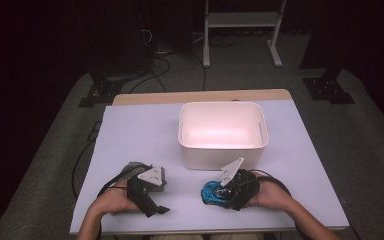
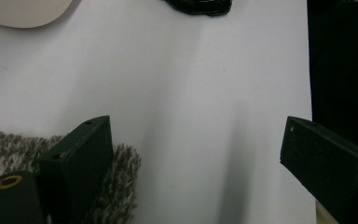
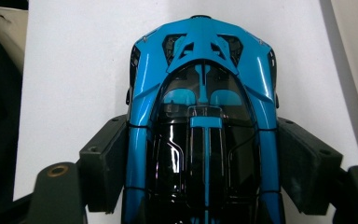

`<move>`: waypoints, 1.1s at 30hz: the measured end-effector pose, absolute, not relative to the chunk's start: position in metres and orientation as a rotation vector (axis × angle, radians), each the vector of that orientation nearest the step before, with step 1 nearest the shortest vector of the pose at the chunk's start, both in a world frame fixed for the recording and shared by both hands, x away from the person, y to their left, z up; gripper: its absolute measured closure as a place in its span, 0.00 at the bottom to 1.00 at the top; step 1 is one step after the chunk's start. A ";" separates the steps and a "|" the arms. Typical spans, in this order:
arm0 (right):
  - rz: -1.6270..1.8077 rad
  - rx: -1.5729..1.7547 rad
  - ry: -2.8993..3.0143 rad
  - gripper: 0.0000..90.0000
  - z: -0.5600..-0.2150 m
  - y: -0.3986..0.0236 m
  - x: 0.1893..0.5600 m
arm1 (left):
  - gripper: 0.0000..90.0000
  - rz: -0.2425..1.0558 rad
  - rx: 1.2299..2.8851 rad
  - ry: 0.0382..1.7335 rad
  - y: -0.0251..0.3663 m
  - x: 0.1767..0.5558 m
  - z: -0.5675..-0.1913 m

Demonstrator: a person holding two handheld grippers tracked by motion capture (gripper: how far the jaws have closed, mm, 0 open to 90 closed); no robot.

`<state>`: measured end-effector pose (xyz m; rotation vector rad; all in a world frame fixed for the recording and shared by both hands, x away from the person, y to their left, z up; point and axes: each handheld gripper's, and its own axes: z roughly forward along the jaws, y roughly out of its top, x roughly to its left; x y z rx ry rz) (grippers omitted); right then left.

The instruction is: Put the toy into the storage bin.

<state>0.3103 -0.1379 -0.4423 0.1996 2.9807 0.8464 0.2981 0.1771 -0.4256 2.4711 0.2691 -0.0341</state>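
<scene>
A blue and black toy car (image 3: 200, 84) lies on the white table sheet (image 1: 145, 135), nose pointing away from me in the right gripper view. My right gripper (image 3: 203, 163) straddles it, one pad against each side of its body, so it is shut on the car. From above, the car (image 1: 210, 191) sits near the front edge, just ahead of the right gripper (image 1: 220, 192). My left gripper (image 1: 156, 209) rests at the front left with its jaws wide apart and nothing between them (image 2: 196, 140). A grey knitted cloth (image 2: 116, 186) lies under its left jaw.
A white rectangular bin (image 1: 222, 150) stands open-topped at the middle back of the table, just beyond the car. The grey cloth (image 1: 135, 166) shows behind the left hand. Dark floor, cables and a stand's legs (image 1: 240, 45) surround the table.
</scene>
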 end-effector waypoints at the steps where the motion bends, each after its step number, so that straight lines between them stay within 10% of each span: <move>1: 0.854 0.201 2.980 0.28 -0.443 -0.138 0.310 | 0.10 -0.033 2.472 0.268 0.178 0.298 -0.426; 33: 0.844 0.181 2.981 0.22 -0.443 -0.136 0.305 | 0.10 -0.042 2.475 0.271 0.179 0.298 -0.427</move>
